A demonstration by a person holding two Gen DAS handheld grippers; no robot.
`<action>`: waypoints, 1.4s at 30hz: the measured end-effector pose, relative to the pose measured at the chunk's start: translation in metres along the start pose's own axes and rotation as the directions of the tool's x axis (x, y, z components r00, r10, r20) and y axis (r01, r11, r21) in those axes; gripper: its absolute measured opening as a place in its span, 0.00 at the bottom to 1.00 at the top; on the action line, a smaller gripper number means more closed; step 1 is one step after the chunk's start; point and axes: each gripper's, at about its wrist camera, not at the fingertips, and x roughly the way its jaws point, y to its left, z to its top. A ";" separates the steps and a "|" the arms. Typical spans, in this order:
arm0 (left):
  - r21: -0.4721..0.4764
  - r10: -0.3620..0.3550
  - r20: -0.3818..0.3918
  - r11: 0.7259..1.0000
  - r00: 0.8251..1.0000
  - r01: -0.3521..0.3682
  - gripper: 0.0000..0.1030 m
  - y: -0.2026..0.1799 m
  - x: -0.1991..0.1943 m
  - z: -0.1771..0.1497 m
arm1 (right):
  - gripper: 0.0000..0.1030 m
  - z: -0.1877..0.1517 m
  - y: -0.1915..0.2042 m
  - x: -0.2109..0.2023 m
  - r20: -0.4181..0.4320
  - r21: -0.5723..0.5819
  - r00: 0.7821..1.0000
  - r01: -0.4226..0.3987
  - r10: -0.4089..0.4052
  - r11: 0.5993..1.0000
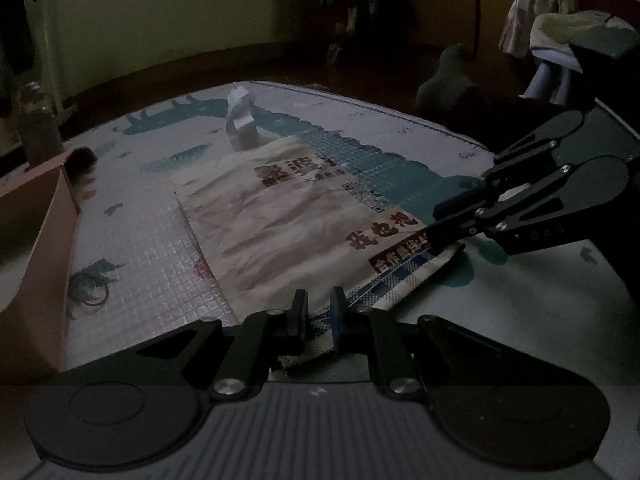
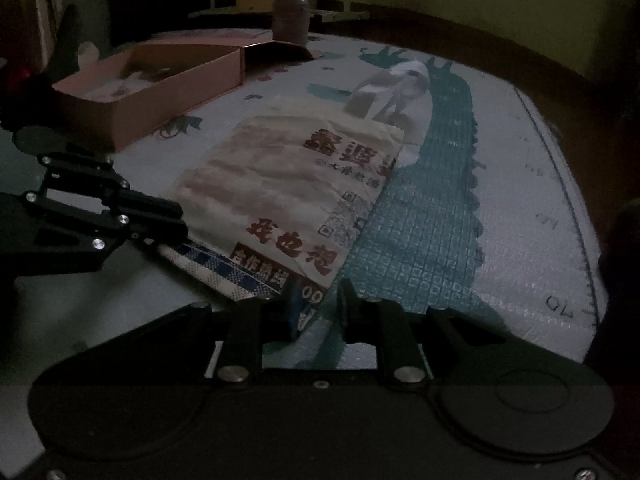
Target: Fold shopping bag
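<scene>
- While the room is dim, the left gripper (image 1: 320, 300) shows at the bottom centre of its own view with its jaws nearly together, clamped on the near blue-checked edge of the shopping bag (image 1: 280, 220).
- Seen from the right wrist view, that same left gripper (image 2: 180, 220) reaches in from the left of the frame and its tips meet the bag's near left corner.
- At the bottom centre of the right wrist view, the right gripper (image 2: 320, 304) has its jaws close together; the bag's near right corner sits between them, against the blue pad on the left finger, though whether both pads press on it cannot be told.
- From the left wrist view the right gripper (image 1: 440, 232) enters from the right of the frame, tips on the bag's printed border.
- Lying flat and creased across the middle of both frames, the shopping bag (image 2: 304, 184) carries dark red Chinese characters, a QR code and a red banner with pale characters; none reads with certainty, save digits "00" at the near corner.
- Its pale handles (image 1: 240, 120) stand up at the far end.
- Underneath lies a play mat (image 2: 500, 220) with teal animal shapes and a ruler edge marked "70".
- Open cardboard box (image 2: 152, 84) sits at upper left of the right wrist view, a brown jar (image 2: 291, 12) behind it.
</scene>
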 end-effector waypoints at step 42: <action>-0.048 -0.021 0.003 0.999 1.000 0.021 0.12 0.008 -0.002 0.000 | 0.08 0.003 0.037 0.009 0.015 -0.030 0.996 -0.087 0.087 0.996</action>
